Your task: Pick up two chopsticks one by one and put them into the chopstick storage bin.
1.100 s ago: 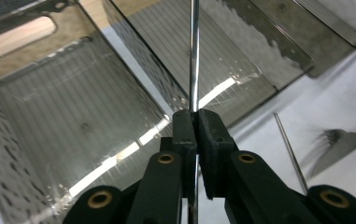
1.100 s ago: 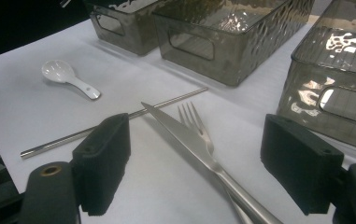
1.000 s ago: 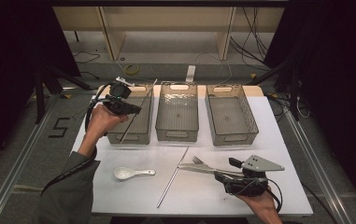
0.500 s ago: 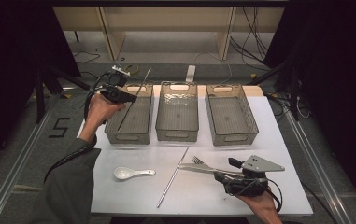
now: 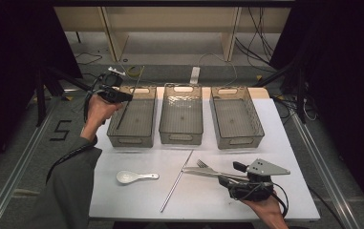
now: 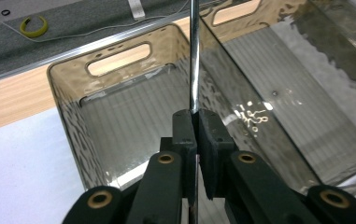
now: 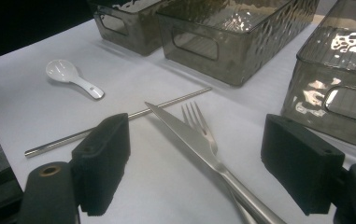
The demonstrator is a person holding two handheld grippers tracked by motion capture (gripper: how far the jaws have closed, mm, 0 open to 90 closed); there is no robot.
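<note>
Left gripper (image 6: 195, 135) fingers pinch a metal chopstick (image 6: 194, 56) over left bin (image 5: 133, 138), likely for sorting; right gripper (image 7: 208, 163) fingers spread around knife (image 7: 189, 135), ready to grab.

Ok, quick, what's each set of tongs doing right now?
Left tongs: closed on a metal chopstick.
Right tongs: open, holding nothing.

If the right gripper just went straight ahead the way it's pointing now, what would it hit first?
Most likely the knife, which lies between the right gripper's open jaws, with the fork right beside it. Past them lies the metal rod. Whether the gripper is low enough to touch them is unclear.
</note>
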